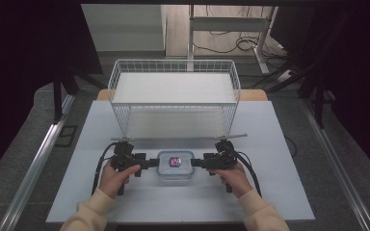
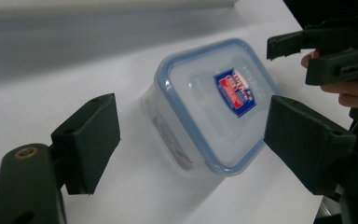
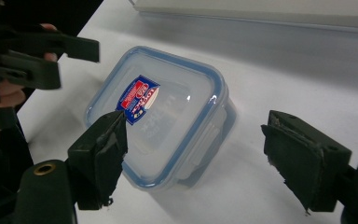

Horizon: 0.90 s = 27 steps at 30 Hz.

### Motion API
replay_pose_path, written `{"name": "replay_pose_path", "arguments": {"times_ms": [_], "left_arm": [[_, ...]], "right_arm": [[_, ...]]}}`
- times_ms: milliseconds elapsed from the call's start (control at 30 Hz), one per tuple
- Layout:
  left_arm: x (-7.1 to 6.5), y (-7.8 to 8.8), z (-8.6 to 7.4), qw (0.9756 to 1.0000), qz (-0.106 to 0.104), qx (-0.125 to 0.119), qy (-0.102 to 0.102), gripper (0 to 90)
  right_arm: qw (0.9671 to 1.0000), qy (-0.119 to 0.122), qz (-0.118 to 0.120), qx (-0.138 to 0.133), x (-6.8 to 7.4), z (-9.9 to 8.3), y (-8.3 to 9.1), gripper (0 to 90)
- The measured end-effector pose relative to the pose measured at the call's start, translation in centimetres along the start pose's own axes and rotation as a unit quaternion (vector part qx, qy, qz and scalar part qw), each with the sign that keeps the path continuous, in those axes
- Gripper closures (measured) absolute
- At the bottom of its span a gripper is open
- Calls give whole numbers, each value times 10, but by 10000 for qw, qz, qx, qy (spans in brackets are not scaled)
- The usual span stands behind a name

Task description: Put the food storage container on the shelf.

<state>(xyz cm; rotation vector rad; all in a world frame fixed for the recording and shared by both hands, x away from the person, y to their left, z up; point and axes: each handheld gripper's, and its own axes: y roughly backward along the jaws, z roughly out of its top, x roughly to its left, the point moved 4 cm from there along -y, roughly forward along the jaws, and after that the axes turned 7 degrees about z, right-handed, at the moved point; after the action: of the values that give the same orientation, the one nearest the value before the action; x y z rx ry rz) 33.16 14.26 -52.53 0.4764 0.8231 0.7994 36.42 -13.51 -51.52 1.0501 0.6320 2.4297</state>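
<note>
From above, the lidded container [image 1: 175, 166] sits on the white worktop [image 1: 270, 192], wire basket [image 1: 173, 96] just behind, left claw [image 1: 152, 163] and right claw [image 1: 193, 162] flanking it; left gripper view, jaws wide, container between; right gripper view, likewise wide, nothing gripped

Grey floor [image 1: 24, 139], dark curtains [image 1: 24, 43], desk frame [image 1: 231, 29] and cables [image 1: 250, 45] behind.

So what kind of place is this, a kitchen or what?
Probably a lab or recording workspace, not a kitchen: a white table ringed by dark curtains, a desk frame with loose cables behind, and just a wire basket and food container staged on it.
</note>
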Motion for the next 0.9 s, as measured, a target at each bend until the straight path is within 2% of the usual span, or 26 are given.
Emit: {"name": "replay_pose_path", "arguments": {"times_ms": [67,267,367,433,500,600,767,867,900], "left_arm": [[2,-6,0,9997,-194,59,139,189],[8,-16,-1,9989,-312,189,300,217],[12,-21,-2,9964,-585,188,591,244],[15,-24,-4,9943,-766,252,698,246],[16,-26,-5,9946,-693,290,719,252],[16,-28,-6,9926,-872,330,781,268],[16,-31,-10,9895,-948,462,987,335],[15,-31,-10,9882,-1033,498,1012,393],[14,-32,-11,9870,-1110,518,1040,412]], "right_arm": [[10000,-72,37,40,-3,-1,-6,233],[9997,-187,79,122,-7,-3,-15,250],[9993,-285,153,167,-7,-6,-21,250],[9992,-309,182,174,-7,-6,-22,250],[9987,-400,244,197,-8,-7,-24,250],[9981,-492,294,234,-9,-9,-26,254],[9971,-639,349,210,-10,-11,-28,265],[9960,-754,407,238,-10,-13,-28,311],[9955,-804,450,225,-10,-13,-28,333]]}}
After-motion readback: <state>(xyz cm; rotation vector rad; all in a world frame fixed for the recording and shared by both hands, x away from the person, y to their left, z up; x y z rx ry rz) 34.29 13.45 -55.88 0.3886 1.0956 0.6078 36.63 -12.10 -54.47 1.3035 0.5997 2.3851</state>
